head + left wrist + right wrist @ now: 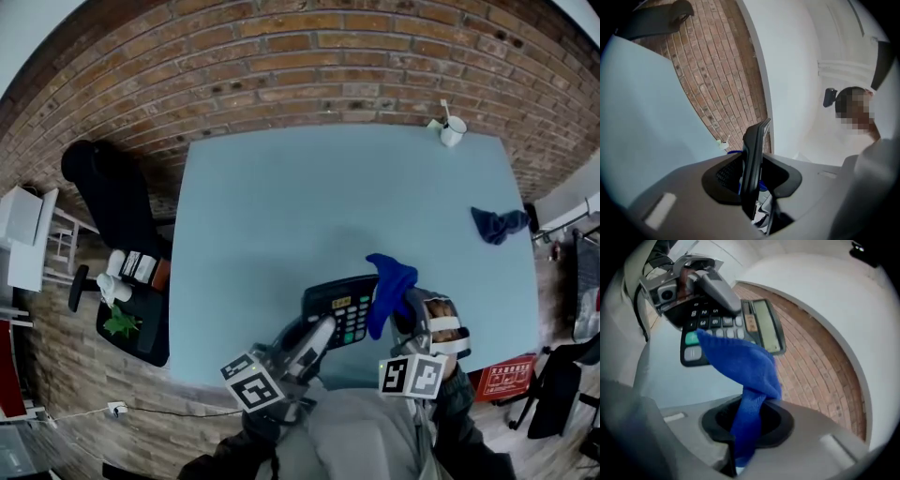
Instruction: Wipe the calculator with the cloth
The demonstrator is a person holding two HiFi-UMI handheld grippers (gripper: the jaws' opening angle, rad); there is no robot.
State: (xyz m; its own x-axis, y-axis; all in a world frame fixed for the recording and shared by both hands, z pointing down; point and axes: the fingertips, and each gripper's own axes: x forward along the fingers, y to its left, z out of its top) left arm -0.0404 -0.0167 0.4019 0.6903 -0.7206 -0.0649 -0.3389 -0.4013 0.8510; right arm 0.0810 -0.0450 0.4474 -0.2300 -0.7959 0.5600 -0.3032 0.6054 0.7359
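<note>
Above the table (281, 206), the cloth (389, 284) covers part of the calculator (336, 302).

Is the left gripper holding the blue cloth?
No, the left gripper has its jaws shut on the calculator, while the blue cloth is clamped in the right gripper.

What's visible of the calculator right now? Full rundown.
The calculator is a black plastic desktop model with a pale greenish display, dark keys with white print, and one green and one grey key at a corner. The left gripper is shut on one edge and seems to hold it off the table, near the front edge. The blue cloth, held by the right gripper, hangs over its keys; contact is unclear.
</note>
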